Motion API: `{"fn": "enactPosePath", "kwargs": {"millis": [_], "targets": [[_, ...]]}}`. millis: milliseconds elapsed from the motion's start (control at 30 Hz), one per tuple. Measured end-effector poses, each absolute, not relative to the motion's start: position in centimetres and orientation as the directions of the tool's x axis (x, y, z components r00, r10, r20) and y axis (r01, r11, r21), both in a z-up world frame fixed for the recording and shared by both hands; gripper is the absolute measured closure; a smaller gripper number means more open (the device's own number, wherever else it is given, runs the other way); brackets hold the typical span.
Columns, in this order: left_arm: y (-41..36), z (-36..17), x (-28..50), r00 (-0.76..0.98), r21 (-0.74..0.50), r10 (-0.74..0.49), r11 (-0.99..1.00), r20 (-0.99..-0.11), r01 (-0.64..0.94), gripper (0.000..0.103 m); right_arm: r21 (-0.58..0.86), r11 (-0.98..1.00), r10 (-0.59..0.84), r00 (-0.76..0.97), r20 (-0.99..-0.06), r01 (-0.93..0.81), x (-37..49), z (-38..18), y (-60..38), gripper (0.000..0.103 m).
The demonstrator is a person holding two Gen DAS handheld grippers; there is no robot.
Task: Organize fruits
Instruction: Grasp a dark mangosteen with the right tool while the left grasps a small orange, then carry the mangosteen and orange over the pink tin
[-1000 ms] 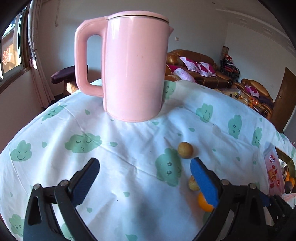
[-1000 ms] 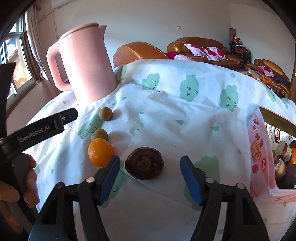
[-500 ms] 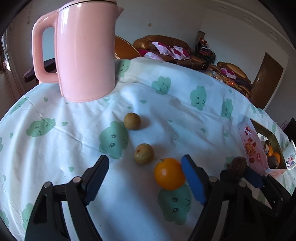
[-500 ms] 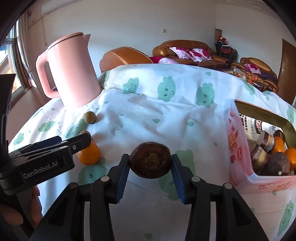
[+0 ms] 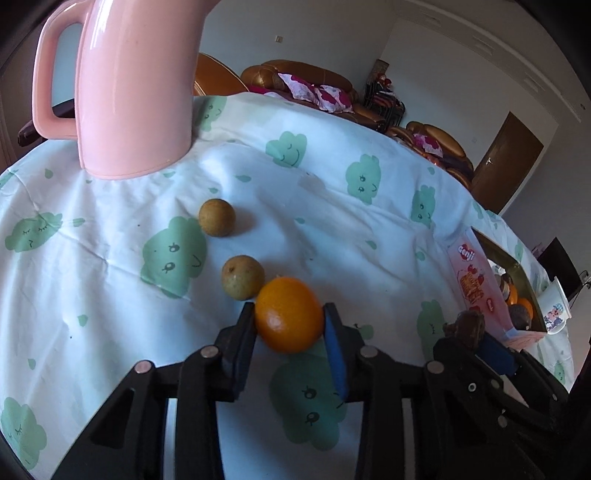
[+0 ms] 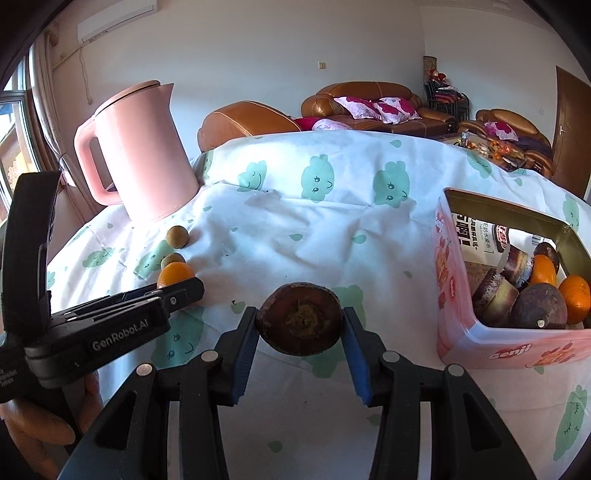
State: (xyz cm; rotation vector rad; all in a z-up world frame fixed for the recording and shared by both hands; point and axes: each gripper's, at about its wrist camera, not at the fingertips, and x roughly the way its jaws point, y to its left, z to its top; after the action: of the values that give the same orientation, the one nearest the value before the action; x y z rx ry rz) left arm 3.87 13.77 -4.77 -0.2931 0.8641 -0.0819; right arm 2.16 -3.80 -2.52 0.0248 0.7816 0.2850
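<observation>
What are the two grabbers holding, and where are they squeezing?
The left gripper has just closed on the orange, pinching its sides. The right gripper pinches the dark brown fruit by its sides.

Home living room, brown leather sofas (image 6: 369,107) with floral cushions, wall air conditioner (image 6: 114,18), curtained window (image 6: 22,122)

On the tablecloth (image 6: 332,229), the kettle (image 6: 144,155) stands far left; two small fruits (image 6: 177,236) lie before it; the tin (image 6: 476,321) sits right.
</observation>
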Motion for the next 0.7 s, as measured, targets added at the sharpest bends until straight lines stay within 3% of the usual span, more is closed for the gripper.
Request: {"fn": "enactPosePath", "kwargs": {"millis": [233,400,700], "targets": [[14.4,-2.8,2.3,0.753,-0.307,-0.175,0.951,-0.635,-0.038,0.066,0.131,0.962,0.266,0.704,-0.658,-0.241,1.7,-1.7,-4.6,0.056],[12.8,-0.9,1.0,0.84,-0.217,-0.117,0.976,-0.53,-0.001,0.066,0.141,0.96,0.276,0.755,-0.594,-0.24,1.0,0.1,-6.0,0.056],[7.5,-0.1,1.5,0.849,-0.105,-0.119,0.992,-0.515,0.075,0.066,0.107,0.98,0.199,0.81,-0.552,-0.168,1.3,1.4,-9.9,0.056]]}}
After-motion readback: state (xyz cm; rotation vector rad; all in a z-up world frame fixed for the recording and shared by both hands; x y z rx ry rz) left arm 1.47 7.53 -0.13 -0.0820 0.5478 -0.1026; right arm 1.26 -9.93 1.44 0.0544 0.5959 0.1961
